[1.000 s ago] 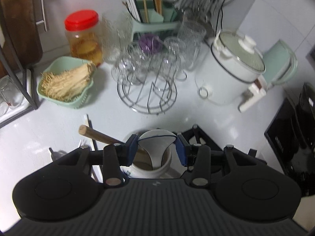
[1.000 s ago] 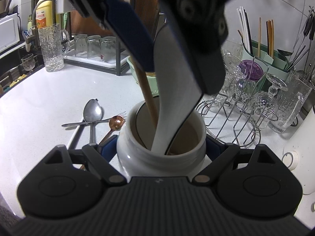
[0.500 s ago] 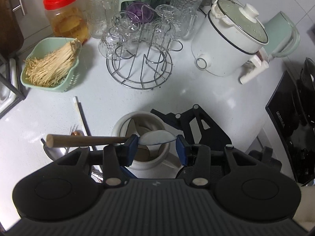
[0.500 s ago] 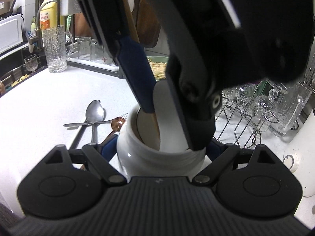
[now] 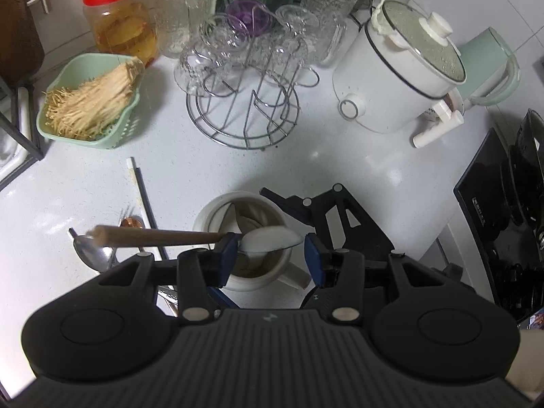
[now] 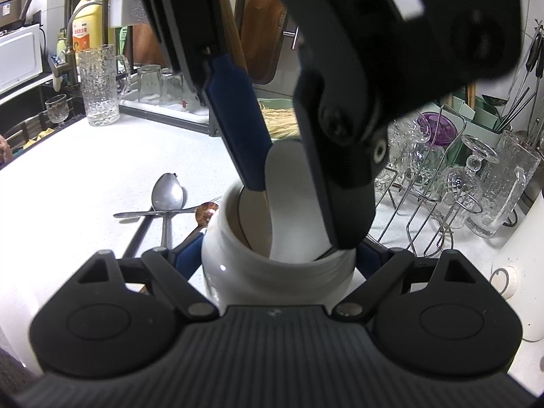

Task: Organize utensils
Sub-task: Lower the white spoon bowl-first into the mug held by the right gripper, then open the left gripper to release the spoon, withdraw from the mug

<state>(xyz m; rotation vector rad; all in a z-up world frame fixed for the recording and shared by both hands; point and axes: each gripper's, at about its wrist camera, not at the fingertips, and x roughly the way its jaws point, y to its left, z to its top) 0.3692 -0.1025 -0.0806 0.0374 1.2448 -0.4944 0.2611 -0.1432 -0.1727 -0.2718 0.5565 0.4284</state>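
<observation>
A white ceramic jar [image 6: 272, 282] stands on the white counter, and my right gripper [image 6: 280, 255] is shut on its sides. From above, the jar's rim [image 5: 204, 217] shows with the right gripper's fingers [image 5: 326, 210] beside it. My left gripper [image 5: 272, 255] points steeply down over the jar mouth, shut on a white paddle [image 5: 268, 239] with a wooden handle [image 5: 153, 236]. The paddle's head [image 6: 289, 204] dips into the jar. On the counter left of the jar lie a steel spoon [image 6: 166, 190], a copper spoon [image 6: 205, 210] and chopsticks [image 5: 141, 190].
A wire rack of glasses [image 5: 244, 102] stands behind the jar. A white rice cooker [image 5: 397, 78] is at the back right. A green basket of noodles [image 5: 88, 102] and a red-lidded jar [image 5: 119, 23] are at the back left. A black cooktop [image 5: 493, 221] is at the right.
My left gripper has tipped further downward and sunk, taking the paddle's head deeper into the jar. The right gripper and the jar have stayed put.
</observation>
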